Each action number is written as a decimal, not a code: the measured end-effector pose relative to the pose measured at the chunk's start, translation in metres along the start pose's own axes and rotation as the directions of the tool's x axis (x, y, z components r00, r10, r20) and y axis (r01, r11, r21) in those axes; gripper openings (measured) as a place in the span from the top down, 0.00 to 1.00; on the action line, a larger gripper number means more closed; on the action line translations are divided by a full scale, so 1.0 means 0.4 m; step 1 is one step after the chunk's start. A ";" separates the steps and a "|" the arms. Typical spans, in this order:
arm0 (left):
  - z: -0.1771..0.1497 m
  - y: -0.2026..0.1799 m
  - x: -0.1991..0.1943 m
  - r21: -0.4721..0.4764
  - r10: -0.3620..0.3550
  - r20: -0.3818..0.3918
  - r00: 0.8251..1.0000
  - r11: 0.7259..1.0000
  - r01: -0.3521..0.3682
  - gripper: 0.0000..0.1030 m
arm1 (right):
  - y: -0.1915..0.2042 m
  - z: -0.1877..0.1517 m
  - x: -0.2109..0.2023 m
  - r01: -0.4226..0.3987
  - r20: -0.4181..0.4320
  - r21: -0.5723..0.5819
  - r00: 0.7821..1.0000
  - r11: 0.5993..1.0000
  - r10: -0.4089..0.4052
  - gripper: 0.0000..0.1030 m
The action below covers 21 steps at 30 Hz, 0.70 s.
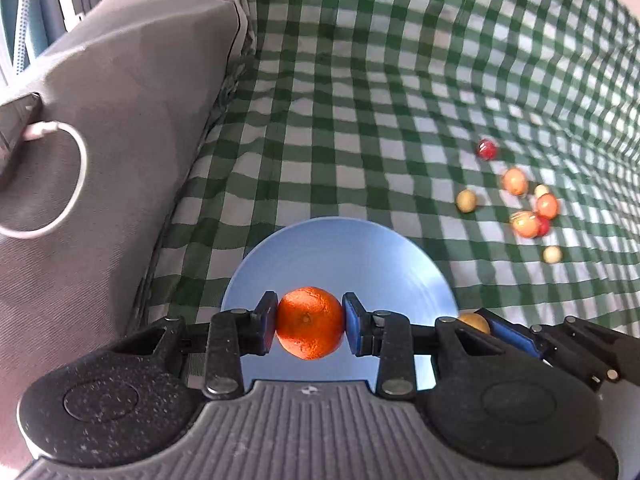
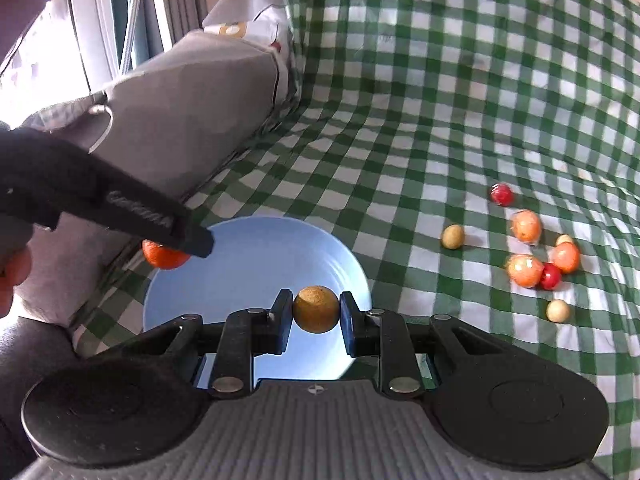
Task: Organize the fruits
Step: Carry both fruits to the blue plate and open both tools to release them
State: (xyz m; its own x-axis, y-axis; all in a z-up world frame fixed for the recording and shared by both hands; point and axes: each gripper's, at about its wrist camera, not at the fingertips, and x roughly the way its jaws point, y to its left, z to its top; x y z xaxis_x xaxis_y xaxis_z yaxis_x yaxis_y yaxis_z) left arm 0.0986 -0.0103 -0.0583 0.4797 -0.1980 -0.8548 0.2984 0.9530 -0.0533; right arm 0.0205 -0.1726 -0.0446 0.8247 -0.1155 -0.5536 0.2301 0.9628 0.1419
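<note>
Two grippers: both are seen over one plate, each closed on a single fruit.
Checked cloth: green and white, spread under everything and stretching ahead of both grippers.
Grey cushion: found to the left of the left gripper, with a white cable looped on it.
Blue plate: lies directly beneath and ahead of both grippers; its surface is bare where visible.
Left gripper: narrowly parted, its blue pads pressed against the two sides of an orange mandarin, which is held above the plate's near part; in the right wrist view it is seen at the plate's left rim.
Right gripper: drawn in tighter, clamped on a small brown round fruit, held above the plate just to the right of the left gripper.
Loose fruits: scattered on the cloth well to the right of, and ahead of, both grippers; counted are three orange-pink, two red and three pale round ones.
Nearest loose piece: a pale yellowish ball is set apart from the cluster, between it and the plate.
</note>
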 end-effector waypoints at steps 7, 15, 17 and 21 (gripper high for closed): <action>0.006 -0.005 0.081 0.040 0.023 -0.052 0.998 0.999 -0.021 0.63 | 0.000 -0.003 0.072 -0.003 -0.046 -0.029 0.999 1.000 0.002 0.75; 0.017 0.007 0.105 0.034 0.011 -0.050 0.999 0.999 -0.009 0.08 | -0.011 0.002 0.111 0.014 -0.075 -0.032 0.997 0.999 -0.016 0.70; 0.019 0.013 0.069 0.014 0.022 0.006 1.000 1.000 -0.022 0.00 | -0.020 0.005 0.098 0.003 -0.074 -0.013 0.997 1.000 -0.004 0.47; 0.025 0.012 -0.009 0.046 0.011 0.064 0.998 0.999 -0.014 0.00 | -0.055 0.005 0.034 0.022 -0.041 0.031 0.999 0.999 -0.020 0.19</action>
State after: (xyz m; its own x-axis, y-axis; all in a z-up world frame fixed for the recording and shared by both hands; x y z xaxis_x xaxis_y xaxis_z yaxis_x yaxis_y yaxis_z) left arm 0.1066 -0.0074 -0.0503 0.5349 -0.2016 -0.8205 0.3294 0.9440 -0.0173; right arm 0.0275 -0.1960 -0.0537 0.7979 -0.1248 -0.5898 0.2635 0.9521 0.1550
